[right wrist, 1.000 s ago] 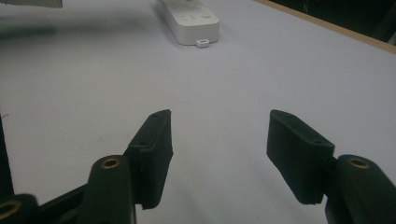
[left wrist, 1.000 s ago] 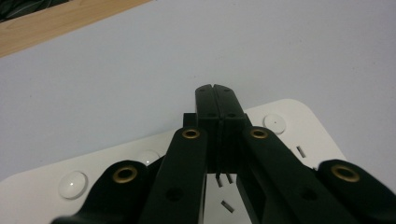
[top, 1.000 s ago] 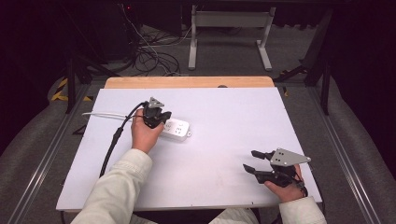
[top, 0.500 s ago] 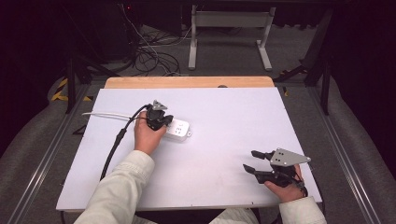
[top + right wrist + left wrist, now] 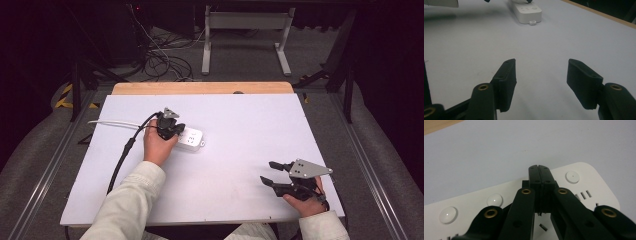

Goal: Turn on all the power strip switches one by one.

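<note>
A white power strip (image 5: 193, 139) lies left of centre on the white table top (image 5: 240, 120), and its white cord (image 5: 110, 123) runs off to the left. My left gripper (image 5: 173, 132) is over the strip's left part. In the left gripper view its jaws are pressed together with nothing between them, the tips (image 5: 539, 168) just above the strip (image 5: 579, 182), among round white buttons (image 5: 572, 176) and socket slots. My right gripper (image 5: 266, 171) rests near the table's front right corner. Its jaws stand wide apart and empty (image 5: 541, 63), pointing toward the strip (image 5: 527, 10).
The black cable (image 5: 122, 160) from the left gripper trails down the table's left side. A wooden strip (image 5: 200, 88) borders the far edge. Beyond it stand a metal frame (image 5: 245, 30) and loose floor cables (image 5: 165, 60).
The left gripper has shifted slightly down and to the right over the power strip. The strip and the right gripper have not moved.
</note>
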`<action>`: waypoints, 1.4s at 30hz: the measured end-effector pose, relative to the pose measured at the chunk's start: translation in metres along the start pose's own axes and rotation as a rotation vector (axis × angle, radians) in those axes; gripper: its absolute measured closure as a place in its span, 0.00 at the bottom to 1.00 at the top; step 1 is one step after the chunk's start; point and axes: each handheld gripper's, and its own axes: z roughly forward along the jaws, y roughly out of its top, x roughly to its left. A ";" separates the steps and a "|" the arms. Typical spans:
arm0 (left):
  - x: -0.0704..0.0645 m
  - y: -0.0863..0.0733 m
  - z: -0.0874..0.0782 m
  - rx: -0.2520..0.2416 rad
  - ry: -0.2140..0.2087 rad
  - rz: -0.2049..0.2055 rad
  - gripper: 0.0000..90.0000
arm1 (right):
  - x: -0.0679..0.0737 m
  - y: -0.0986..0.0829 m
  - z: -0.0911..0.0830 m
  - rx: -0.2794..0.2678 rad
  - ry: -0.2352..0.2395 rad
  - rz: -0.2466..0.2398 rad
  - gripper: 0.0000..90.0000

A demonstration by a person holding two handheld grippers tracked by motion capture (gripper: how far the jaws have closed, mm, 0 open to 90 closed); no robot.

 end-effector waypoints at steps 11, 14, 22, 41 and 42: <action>-0.002 0.001 0.001 0.012 0.015 -0.005 1.00 | 0.000 0.000 0.000 0.002 0.001 -0.004 0.46; -0.003 0.001 0.002 0.014 0.017 -0.011 1.00 | 0.000 0.000 0.000 0.002 0.002 -0.004 0.46; -0.003 0.001 0.001 0.035 0.028 -0.016 1.00 | 0.001 0.000 0.000 0.002 0.002 -0.004 0.46; -0.003 0.001 0.001 0.035 0.048 0.003 1.00 | 0.001 0.000 0.002 0.009 0.004 -0.003 0.46; -0.003 0.001 0.001 0.036 0.046 0.003 1.00 | 0.001 0.000 0.002 0.010 0.005 -0.003 0.46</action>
